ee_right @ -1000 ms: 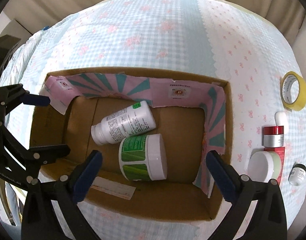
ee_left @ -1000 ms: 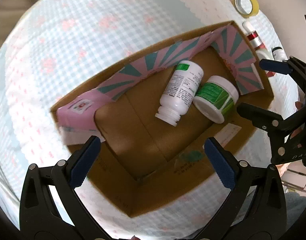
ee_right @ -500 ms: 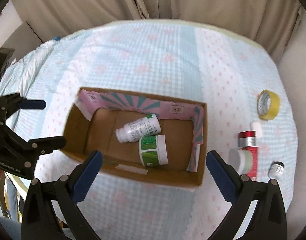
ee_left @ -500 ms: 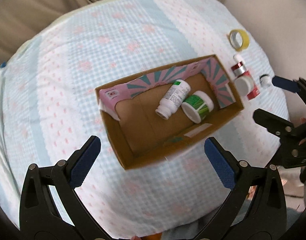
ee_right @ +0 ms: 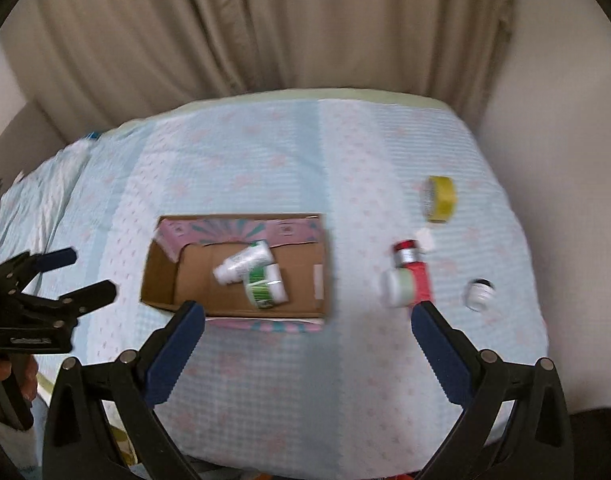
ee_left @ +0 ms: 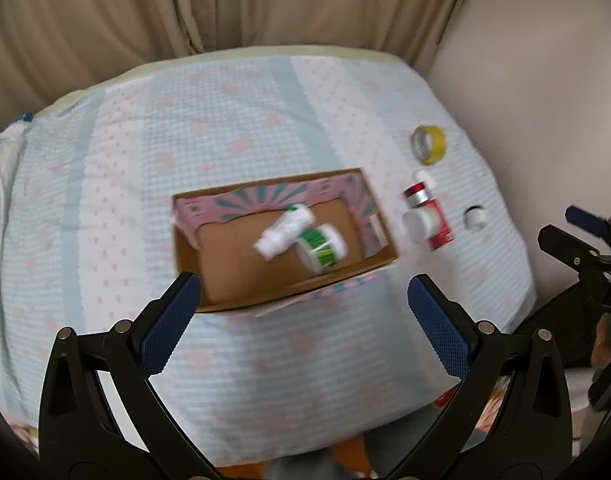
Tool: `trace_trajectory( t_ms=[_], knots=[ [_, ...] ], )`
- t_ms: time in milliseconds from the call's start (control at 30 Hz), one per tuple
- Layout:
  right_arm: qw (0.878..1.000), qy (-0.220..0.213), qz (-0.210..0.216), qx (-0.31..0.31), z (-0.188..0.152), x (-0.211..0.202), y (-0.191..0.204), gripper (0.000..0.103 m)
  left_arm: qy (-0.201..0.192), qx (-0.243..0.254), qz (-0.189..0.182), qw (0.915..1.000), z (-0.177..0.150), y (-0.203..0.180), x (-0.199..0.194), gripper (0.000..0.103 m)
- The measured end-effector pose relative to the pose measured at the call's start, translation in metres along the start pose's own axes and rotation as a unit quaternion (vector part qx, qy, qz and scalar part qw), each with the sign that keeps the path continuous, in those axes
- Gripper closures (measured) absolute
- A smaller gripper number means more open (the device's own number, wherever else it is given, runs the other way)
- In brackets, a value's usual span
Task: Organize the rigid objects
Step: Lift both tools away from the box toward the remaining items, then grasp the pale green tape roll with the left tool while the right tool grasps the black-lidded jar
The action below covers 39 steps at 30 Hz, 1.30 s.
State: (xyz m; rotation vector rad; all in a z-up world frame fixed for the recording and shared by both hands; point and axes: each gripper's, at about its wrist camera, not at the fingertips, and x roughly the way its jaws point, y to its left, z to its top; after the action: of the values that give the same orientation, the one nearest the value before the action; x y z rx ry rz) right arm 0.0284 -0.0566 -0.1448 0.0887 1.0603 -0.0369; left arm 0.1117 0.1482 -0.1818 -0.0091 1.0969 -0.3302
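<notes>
An open cardboard box [ee_left: 187, 248] [ee_right: 155, 280] sits mid-table with a white bottle [ee_left: 283, 230] [ee_right: 243, 264] and a green-labelled white jar [ee_left: 323, 248] [ee_right: 265, 286] lying inside. To its right on the cloth lie a yellow tape roll [ee_left: 428, 145] [ee_right: 439, 199], a red tube with a silver band [ee_left: 429, 212] [ee_right: 411, 268], a white jar [ee_left: 415, 224] [ee_right: 395, 288] and a small dark-capped bottle [ee_left: 475, 217] [ee_right: 479, 294]. My left gripper [ee_left: 303, 320] [ee_right: 61, 276] and right gripper [ee_right: 307, 340] [ee_left: 565, 226] are both open and empty, held high and back from the table.
The table wears a blue-and-white checked cloth [ee_left: 233, 128] with pink motifs. Beige curtains [ee_right: 265, 28] hang behind it and a plain wall [ee_left: 545, 80] stands at the right. The table's front edge [ee_left: 305, 440] is close below the grippers.
Both grippers have pulled up and back from the box, so the whole table now shows. Both stayed open and empty. The box contents have not moved.
</notes>
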Motion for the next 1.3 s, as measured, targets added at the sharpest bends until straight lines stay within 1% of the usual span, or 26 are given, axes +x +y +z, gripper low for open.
trace_trajectory(
  t_ms=[167, 233, 300, 333, 367, 467, 533, 633, 833, 933, 1000, 1133, 1200, 1300],
  knots=[
    [0.999, -0.014, -0.016, 0.038, -0.002, -0.016, -0.066, 0.0, -0.02, -0.013, 0.022, 0.9995, 0.0, -0.057, -0.001, 0.0],
    [0.999, -0.016, -0.018, 0.048, -0.003, -0.016, -0.098, 0.0, -0.021, -0.024, 0.031, 0.999, 0.002, -0.08, 0.004, 0.0],
    [0.998, -0.01, -0.019, 0.053, -0.002, -0.011, -0.126, 0.0, -0.021, -0.039, 0.035, 0.9984, 0.005, -0.108, 0.013, 0.0],
    [0.998, -0.007, -0.02, 0.055, -0.001, -0.007, -0.141, 0.0, -0.021, -0.044, 0.037, 0.9982, 0.007, -0.115, 0.017, 0.0],
    [0.998, -0.006, -0.018, 0.056, -0.001, -0.005, -0.153, 0.0, -0.018, -0.053, 0.037, 0.9978, 0.009, -0.13, 0.025, 0.0],
    [0.998, 0.002, -0.011, 0.061, -0.001, 0.009, -0.19, 0.0, -0.005, -0.066, 0.038, 0.9971, 0.014, -0.159, 0.049, 0.0],
    [0.997, 0.013, -0.012, 0.074, -0.002, 0.021, -0.213, 0.0, 0.01, -0.068, 0.039, 0.9969, 0.018, -0.175, 0.069, 0.0],
    [0.995, 0.031, -0.01, 0.098, -0.006, 0.04, -0.241, 0.0, 0.032, -0.077, 0.03, 0.9961, 0.023, -0.192, 0.1, 0.0],
    [0.986, 0.082, -0.007, 0.147, -0.015, 0.094, -0.282, 0.0, 0.083, -0.077, 0.015, 0.9935, 0.029, -0.215, 0.172, 0.0],
    [0.981, 0.1, -0.004, 0.169, -0.02, 0.118, -0.295, 0.0, 0.103, -0.074, 0.012, 0.9918, 0.031, -0.222, 0.205, 0.0],
    [0.979, 0.112, -0.007, 0.171, -0.021, 0.133, -0.3, 0.0, 0.122, -0.069, 0.013, 0.99, 0.033, -0.227, 0.231, 0.0],
    [0.976, 0.137, -0.01, 0.171, -0.021, 0.168, -0.306, 0.0, 0.162, -0.06, 0.022, 0.9848, 0.034, -0.232, 0.277, 0.002],
    [0.973, 0.147, -0.011, 0.176, -0.021, 0.184, -0.308, 0.0, 0.175, -0.058, 0.026, 0.9825, 0.035, -0.233, 0.292, 0.003],
    [0.969, 0.165, -0.01, 0.185, -0.022, 0.209, -0.311, 0.0, 0.195, -0.05, 0.045, 0.9786, 0.038, -0.233, 0.319, 0.004]
  ],
)
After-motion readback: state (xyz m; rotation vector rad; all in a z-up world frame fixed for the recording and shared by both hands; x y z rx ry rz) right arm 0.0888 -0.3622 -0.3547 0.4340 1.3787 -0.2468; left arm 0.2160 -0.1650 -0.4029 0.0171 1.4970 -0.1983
